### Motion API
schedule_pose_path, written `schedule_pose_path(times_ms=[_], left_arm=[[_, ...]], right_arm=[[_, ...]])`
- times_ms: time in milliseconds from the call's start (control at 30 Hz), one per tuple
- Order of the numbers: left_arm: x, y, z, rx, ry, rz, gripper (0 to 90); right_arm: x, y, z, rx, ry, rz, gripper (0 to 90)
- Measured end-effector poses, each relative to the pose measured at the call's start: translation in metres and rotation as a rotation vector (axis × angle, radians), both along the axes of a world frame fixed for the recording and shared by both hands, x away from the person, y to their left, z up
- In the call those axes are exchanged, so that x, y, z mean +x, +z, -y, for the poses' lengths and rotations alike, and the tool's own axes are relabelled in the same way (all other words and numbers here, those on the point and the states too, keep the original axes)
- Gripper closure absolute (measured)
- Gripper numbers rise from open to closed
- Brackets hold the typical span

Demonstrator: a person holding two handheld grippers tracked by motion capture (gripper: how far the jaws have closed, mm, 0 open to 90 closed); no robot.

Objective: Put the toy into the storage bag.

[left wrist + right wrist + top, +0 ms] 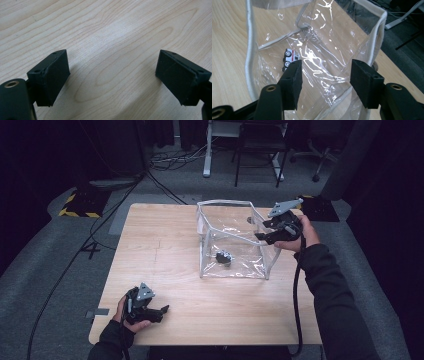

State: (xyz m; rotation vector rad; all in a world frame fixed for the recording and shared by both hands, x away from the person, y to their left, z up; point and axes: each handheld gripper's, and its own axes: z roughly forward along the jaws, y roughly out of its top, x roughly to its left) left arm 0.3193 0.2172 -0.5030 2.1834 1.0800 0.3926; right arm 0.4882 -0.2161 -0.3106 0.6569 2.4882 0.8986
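Observation:
A clear plastic bag (225, 202) with white trim stands open on the wooden table (160, 245), right of the middle. A small white toy car (224, 257) lies on the bag's bottom. My right gripper (260, 237) hangs at the bag's right rim. In the right gripper view its jaws stand apart around the bag's (249, 50) near wall and trimmed edge, the pads not pressing on it, and the toy car (290, 58) shows beyond the left jaw. My left gripper (164, 310) rests near the table's front left corner, open (112, 72) over bare wood.
Behind the table are desk legs (206, 155), a dark chair frame (260, 155) and cables on the grey floor. A yellow-and-black striped plate (80, 207) lies at the back left, and a black base (317, 207) at the back right.

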Motion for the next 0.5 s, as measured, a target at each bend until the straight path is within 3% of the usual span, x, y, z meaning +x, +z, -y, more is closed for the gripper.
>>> schedule_pose_path(times_ms=[233,367,400,500], left_arm=[[0.0000,0.0001,0.0000,0.000,0.000,0.000,12.1],[0.0000,0.0001,0.0000,0.000,0.000,0.000,12.1],[0.0000,0.0000,0.0000,0.000,0.000,0.000,12.1],[0.0000,0.0000,0.0000,0.000,0.000,0.000,12.1]], right_arm=[[-0.0018,0.0010,-0.0005,0.023,-0.022,0.027,40.3],[-0.0009,0.0014,0.0037,0.042,-0.050,0.050,33.4],[-0.0021,0.0015,0.0034,0.064,-0.074,0.043,33.5],[-0.0026,0.0032,0.0076,0.078,-0.081,0.059,31.8]])
